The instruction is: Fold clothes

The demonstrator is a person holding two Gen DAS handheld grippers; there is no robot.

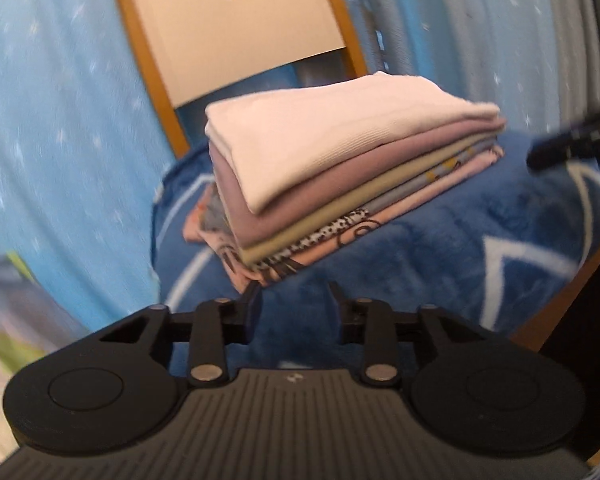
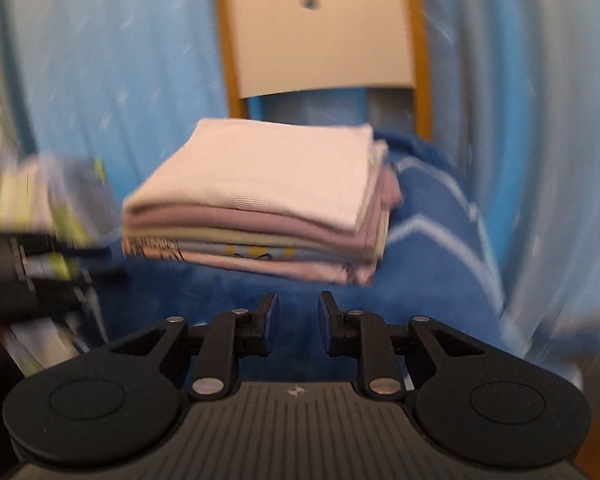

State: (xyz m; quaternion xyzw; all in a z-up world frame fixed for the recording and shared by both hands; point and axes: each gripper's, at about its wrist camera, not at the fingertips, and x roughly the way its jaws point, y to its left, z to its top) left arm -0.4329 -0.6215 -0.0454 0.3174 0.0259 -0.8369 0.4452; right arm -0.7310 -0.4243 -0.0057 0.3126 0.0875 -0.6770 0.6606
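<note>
Straight ahead from the left wrist: a stack of folded clothes [image 1: 340, 168] resting on a dark blue plush blanket [image 1: 440, 248] with white line patterns, spread over a chair seat. Topmost, a pale pink ribbed piece [image 1: 332, 132]; beneath it a mauve one, then beige, then printed layers in light blue, spotted black and white, and peach. Behind the stack, a chair back [image 1: 236, 24] with orange-brown frame, cream panel and two round holes. Further behind, light blue curtain [image 1: 48, 128]. Left gripper [image 1: 296, 292] low in frame, jaws apart, nothing between them, tips just short of the stack's lower corner. Black tip of the right gripper [image 1: 572, 140] entering from the right edge, beside the stack but not touching it.

Next, from the right wrist, with heavy motion blur: same stack [image 2: 260, 200] seen side-on, centred on the blanket [image 2: 432, 216], chair back [image 2: 324, 28] directly behind. Right gripper [image 2: 298, 308] with blue-padded fingers [image 2: 271, 316] parted, empty, just short of the stack's front edge. At far left, blurred black parts of the left gripper [image 2: 40, 276] before a smeared yellow-green and white cloth [image 2: 40, 200]; cannot tell whether touching.
</note>
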